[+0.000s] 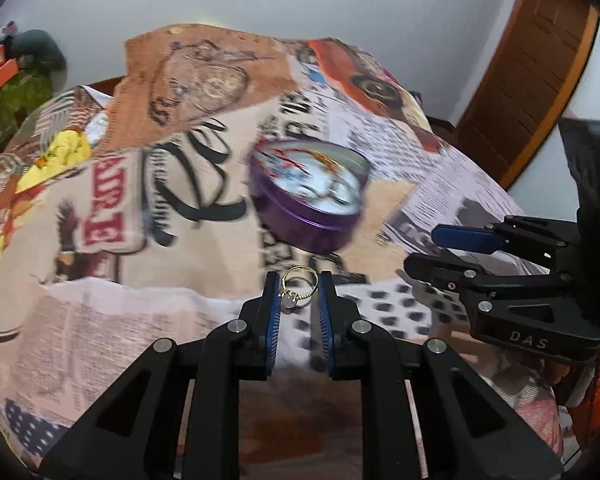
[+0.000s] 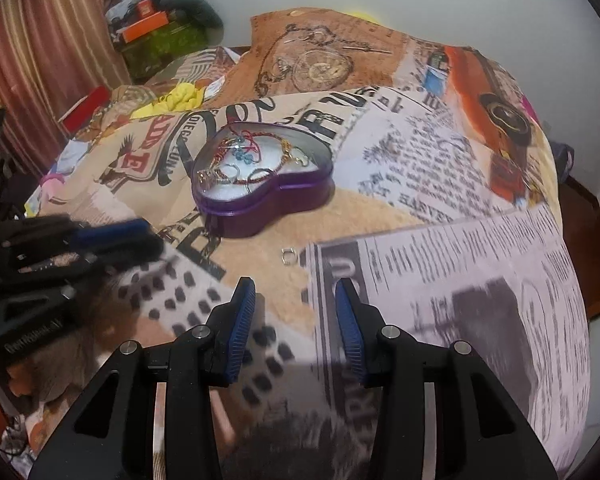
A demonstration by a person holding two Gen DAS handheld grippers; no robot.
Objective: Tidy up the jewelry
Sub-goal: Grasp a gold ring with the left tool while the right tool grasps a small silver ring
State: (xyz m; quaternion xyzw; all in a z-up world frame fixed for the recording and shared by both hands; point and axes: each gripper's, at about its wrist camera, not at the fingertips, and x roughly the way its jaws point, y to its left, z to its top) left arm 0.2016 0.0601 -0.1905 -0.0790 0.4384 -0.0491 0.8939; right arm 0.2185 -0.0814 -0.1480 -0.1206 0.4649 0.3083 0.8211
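Note:
My left gripper [image 1: 299, 286] is shut on a gold ring with a pale stone [image 1: 296, 290], held above the printed bedspread, just short of the purple heart-shaped tin [image 1: 308, 208]. The tin [image 2: 260, 184] is open and holds several bracelets and rings on a white lining. A small silver ring [image 2: 289, 257] lies on the bedspread between the tin and my right gripper [image 2: 296, 300], which is open and empty. The left gripper also shows at the left of the right wrist view [image 2: 112, 236]. The right gripper shows at the right of the left wrist view [image 1: 420, 252].
The bedspread [image 2: 440, 184] covers a bed. Yellow cloth [image 2: 172, 102] and a red box [image 2: 84, 114] lie at the far left. A cluttered shelf [image 2: 156, 28] and curtain [image 2: 40, 40] stand behind. A wooden door [image 1: 528, 80] is at the right.

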